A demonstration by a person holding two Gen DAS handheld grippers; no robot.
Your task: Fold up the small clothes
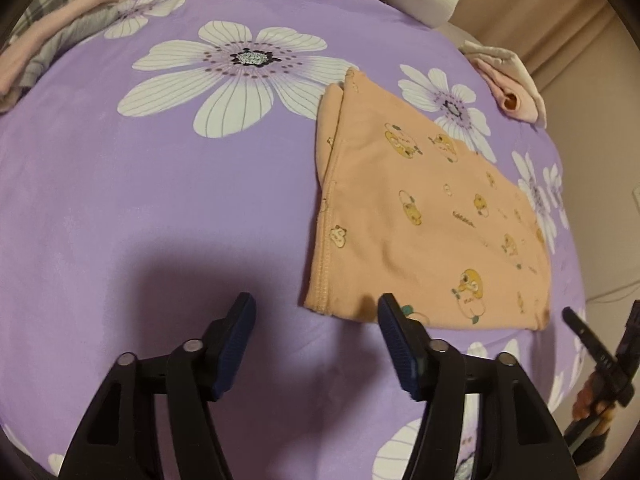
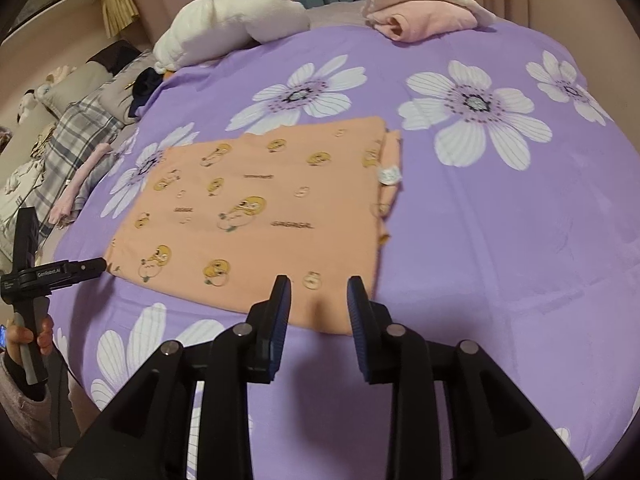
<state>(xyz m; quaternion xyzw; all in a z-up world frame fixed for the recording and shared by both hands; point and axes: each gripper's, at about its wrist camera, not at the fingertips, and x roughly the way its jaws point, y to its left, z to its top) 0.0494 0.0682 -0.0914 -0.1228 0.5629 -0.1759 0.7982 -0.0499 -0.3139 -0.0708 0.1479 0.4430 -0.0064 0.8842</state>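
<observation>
A peach garment point(image 1: 420, 208) printed with yellow cartoon ducks lies folded flat on the purple flowered bedspread point(image 1: 160, 200). My left gripper point(image 1: 316, 314) hovers open just short of the garment's near left corner, its blue pads wide apart with nothing between them. In the right wrist view the same garment point(image 2: 260, 208) spreads ahead, with a white label at its right fold. My right gripper point(image 2: 319, 294) is open over the garment's near edge; the pads stand apart and do not press the cloth. A person's hand point(image 2: 24, 336) holds the left tool's handle at the left edge.
Folded pink clothes point(image 2: 424, 16) sit at the far right of the bed. A white plush roll point(image 2: 224, 28) lies at the far edge. More clothes point(image 1: 52, 40) are piled at the far left, next to plaid fabric point(image 2: 76, 132). Curtains hang behind the bed.
</observation>
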